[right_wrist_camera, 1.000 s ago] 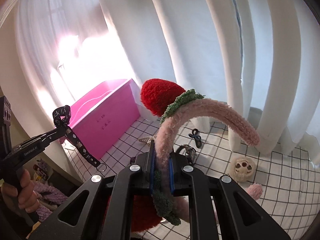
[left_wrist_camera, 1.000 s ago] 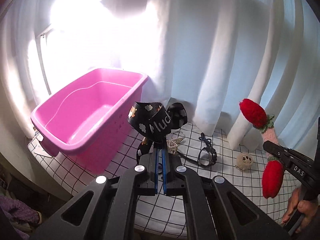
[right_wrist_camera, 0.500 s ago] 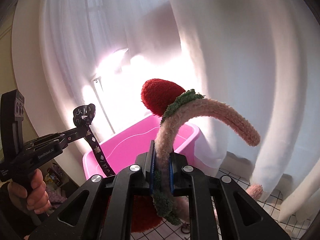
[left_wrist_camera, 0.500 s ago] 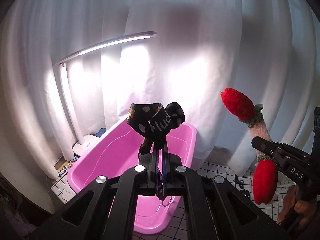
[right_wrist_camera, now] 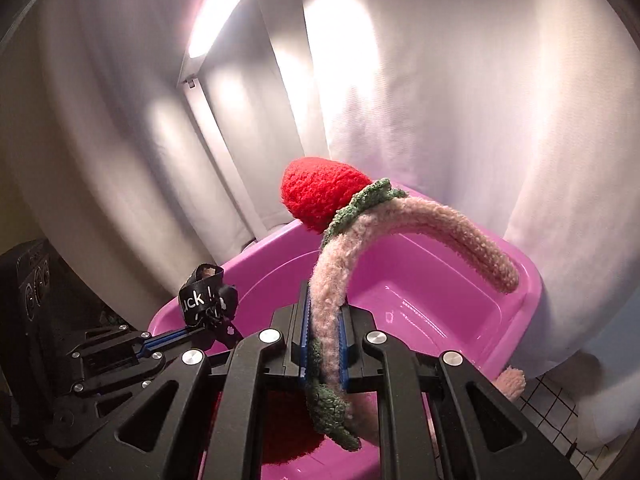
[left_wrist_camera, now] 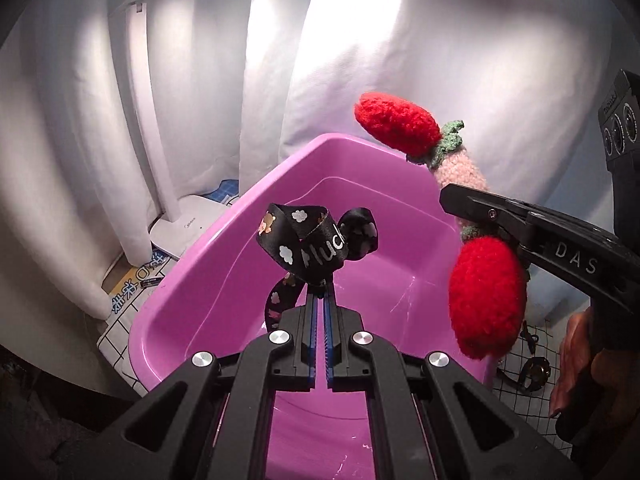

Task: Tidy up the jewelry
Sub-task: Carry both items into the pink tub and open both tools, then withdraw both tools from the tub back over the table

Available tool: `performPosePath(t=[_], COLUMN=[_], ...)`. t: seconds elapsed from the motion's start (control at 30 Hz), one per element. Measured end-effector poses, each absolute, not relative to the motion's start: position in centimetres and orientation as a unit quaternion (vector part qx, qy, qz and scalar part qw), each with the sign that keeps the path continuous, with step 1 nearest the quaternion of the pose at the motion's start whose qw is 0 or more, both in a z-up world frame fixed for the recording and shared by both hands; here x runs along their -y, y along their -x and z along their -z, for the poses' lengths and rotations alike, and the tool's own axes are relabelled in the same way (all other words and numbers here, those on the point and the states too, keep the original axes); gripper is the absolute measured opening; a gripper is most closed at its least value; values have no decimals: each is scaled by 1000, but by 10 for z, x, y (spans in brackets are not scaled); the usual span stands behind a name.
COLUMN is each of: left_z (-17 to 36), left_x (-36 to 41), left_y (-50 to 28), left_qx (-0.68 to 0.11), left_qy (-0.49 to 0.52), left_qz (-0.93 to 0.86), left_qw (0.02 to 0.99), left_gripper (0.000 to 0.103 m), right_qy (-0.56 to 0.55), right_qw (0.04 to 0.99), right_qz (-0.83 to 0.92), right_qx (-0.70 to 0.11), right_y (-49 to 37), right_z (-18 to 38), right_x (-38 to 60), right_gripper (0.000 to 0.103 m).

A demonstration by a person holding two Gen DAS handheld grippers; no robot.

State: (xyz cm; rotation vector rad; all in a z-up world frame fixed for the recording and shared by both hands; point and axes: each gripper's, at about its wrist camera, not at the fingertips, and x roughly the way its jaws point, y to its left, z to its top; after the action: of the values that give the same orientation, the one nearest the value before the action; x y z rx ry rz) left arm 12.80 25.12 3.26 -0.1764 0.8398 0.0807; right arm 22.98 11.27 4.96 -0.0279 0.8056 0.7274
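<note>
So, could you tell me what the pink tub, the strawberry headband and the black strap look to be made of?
The pink tub looks like moulded plastic: glossy, with light streaks on its floor. The strawberry headband seems fuzzy knitted or fleece yarn, matte and nubbly. The black strap appears to be woven ribbon with a slight satin sheen and printed clouds.

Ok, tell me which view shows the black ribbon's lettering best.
The left wrist view: the black ribbon loops up close above the tool, its white lettering and cloud prints legible. The right wrist view shows it small and partly cropped at the left.
</note>
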Motion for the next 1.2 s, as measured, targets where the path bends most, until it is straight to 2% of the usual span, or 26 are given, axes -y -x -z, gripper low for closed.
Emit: performPosePath(t=[0.6, 0.67, 0.73, 0.77, 0.8, 0.83, 0.87, 0.9, 0.97, 1.2], left_z=[29, 31, 29, 29, 28, 26, 23, 18, 8, 2], left_x=[-276, -277, -276, -276, -276, -275, -274, -271, -267, -266], left_y=[-155, -156, -155, -155, -154, -154, -152, -151, -146, -138], left_qx=[-526, -531, -531, -530, -530, -527, -522, -515, -498, -490], left_qy=[114, 114, 112, 110, 106, 100, 93, 81, 67, 65], left_qz=[-65, -66, -67, -68, -71, -74, -76, -78, -96, -105], left_qw=[840, 837, 837, 838, 839, 841, 844, 850, 859, 863], left_gripper=[4, 5, 6, 9, 11, 18, 32, 56, 93, 93], right_qy=[77, 81, 83, 82, 81, 78, 77, 76, 73, 64], right_qw=[790, 788, 789, 791, 793, 795, 795, 797, 798, 801], right_qz=[-308, -303, -300, -299, -298, -298, -297, -296, -296, -296], right_qx=[-525, -530, -529, -527, -525, -523, -523, -522, -519, -517], right_y=[-294, -298, -299, -296, -296, -296, -296, -296, -296, -293], right_z=[14, 15, 12, 12, 10, 9, 8, 7, 5, 1], right_x=[-182, -185, -185, -183, -182, -180, -180, -179, -177, -167], right_gripper=[14, 21, 39, 54, 58, 58, 58, 58, 58, 58])
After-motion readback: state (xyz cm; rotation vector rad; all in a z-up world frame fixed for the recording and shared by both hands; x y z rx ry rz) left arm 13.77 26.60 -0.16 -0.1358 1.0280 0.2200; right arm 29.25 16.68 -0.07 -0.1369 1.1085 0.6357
